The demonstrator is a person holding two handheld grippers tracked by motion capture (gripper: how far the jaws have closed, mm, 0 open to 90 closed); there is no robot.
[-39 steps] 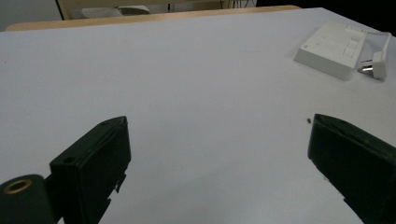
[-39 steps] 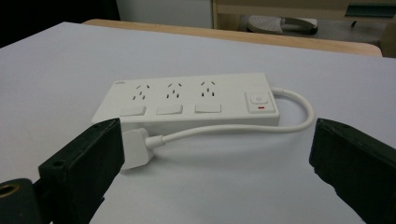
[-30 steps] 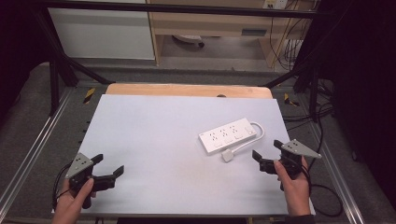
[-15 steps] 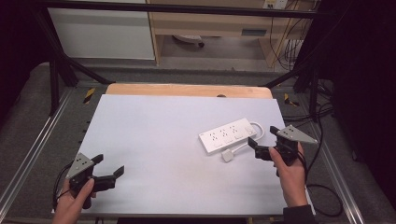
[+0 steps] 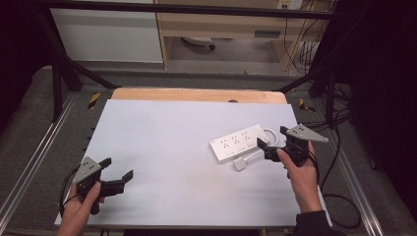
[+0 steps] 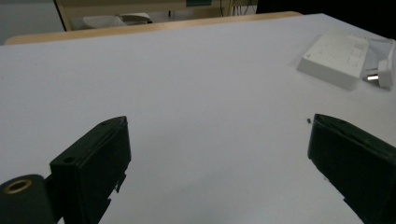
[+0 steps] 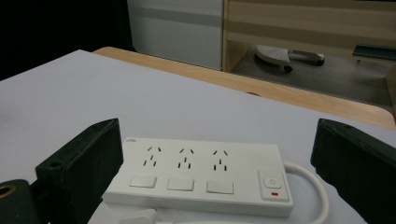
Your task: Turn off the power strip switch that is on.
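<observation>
just ahead of the right tool (image 5: 270, 142), jaws wide and empty, lies the power strip (image 5: 237, 142) on the table (image 5: 162, 132): judged rigid, light, smooth; grip across its narrow body, clear of the plug (image 5: 239, 164).

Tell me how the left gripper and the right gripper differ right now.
The right gripper sits beside the white power strip, its jaws facing it; the left gripper hangs over bare table, far from the strip. The right gripper is at the table's right side, farther from the person; the left gripper is at the near left corner. Both are open and hold nothing.
</observation>
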